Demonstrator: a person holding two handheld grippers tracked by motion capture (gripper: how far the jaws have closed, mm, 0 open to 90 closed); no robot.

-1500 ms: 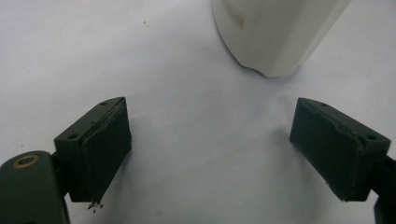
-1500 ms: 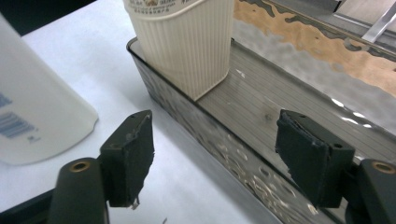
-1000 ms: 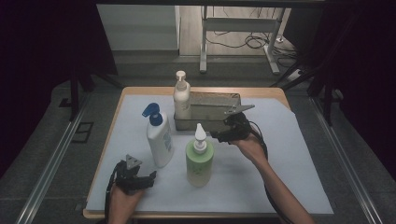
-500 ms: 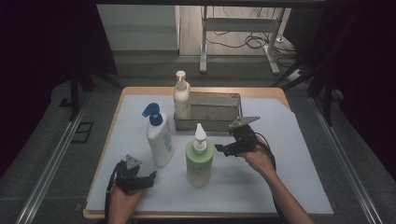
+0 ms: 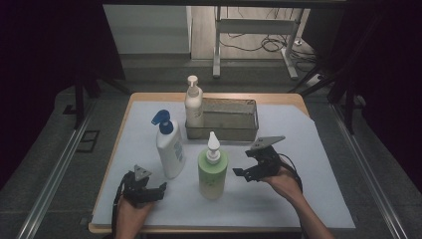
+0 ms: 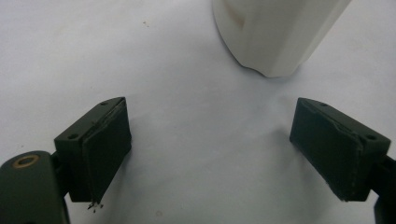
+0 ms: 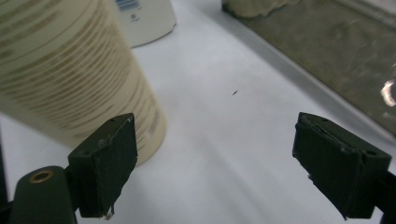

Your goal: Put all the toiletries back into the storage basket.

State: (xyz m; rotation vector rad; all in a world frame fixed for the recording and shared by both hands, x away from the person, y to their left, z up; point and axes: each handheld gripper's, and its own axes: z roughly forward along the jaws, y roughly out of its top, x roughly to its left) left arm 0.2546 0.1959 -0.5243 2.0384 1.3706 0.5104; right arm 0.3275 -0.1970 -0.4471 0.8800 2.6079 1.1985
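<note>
Right gripper [image 5: 244,172] sits low over the white sheet [image 5: 308,149], jaws spread wide and empty, mouth turned toward the green bottle [image 5: 212,172] just beside it; in the right gripper view that bottle [image 7: 70,70] stands off the left jaw, not yet between the pads. Likely lined up sideways to take the body rather than the narrow cap. Bottle: upright, pale green, rows of printed text, white pointed nozzle, near the table's front centre. Left gripper [image 5: 157,191] rests on the sheet, jaws equally wide, nothing held, base of the blue-pump bottle [image 6: 275,37] ahead. Farther back: grey tray [image 5: 229,132], with a cream pump bottle [image 5: 193,107] at its left corner.
</note>
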